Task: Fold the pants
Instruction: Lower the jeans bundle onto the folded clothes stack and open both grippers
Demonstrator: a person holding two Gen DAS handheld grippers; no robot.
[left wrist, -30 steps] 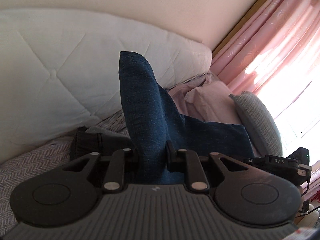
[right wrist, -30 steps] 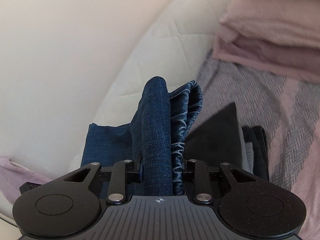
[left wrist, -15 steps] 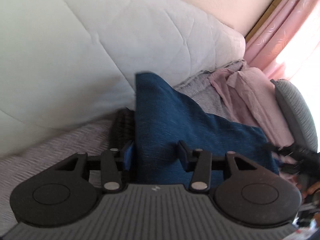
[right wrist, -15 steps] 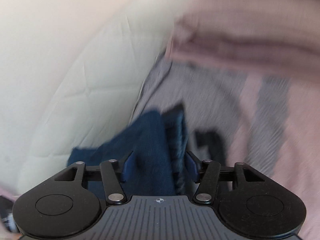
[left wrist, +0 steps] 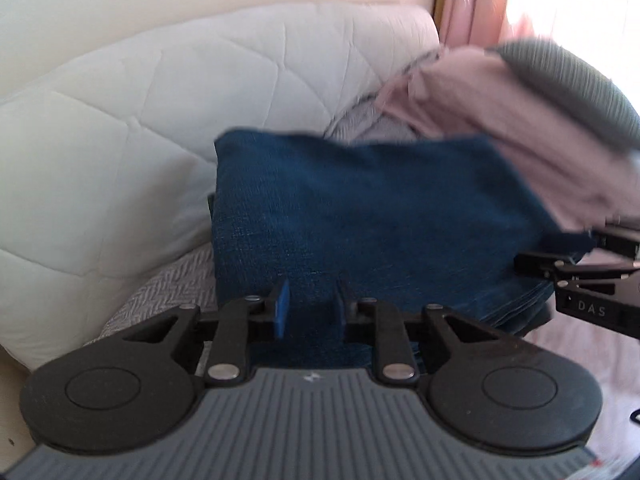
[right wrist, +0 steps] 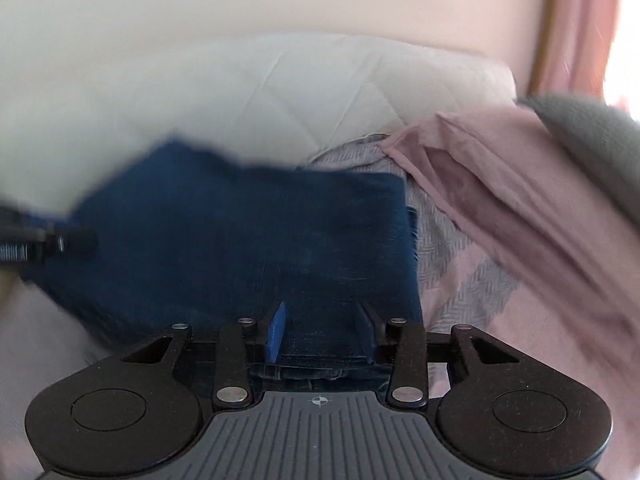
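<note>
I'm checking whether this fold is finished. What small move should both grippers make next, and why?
Probably open both grippers a little more and draw them back off the near edge. The blue pants already lie as a flat folded stack on the bed, with the left gripper and right gripper straddling that edge. Their jaws have just been closing with denim between them, and neither clearly pinches it.

The left gripper [left wrist: 310, 304] points down over the folded pants [left wrist: 380, 216], near their left edge. Its jaws have just been closing, the denim lies between them, and a gap shows beside the blue pad. The right gripper [right wrist: 323, 330] points down at the pants' right end. Its jaws have just been closing too, standing apart around the stitched hem.
</note>
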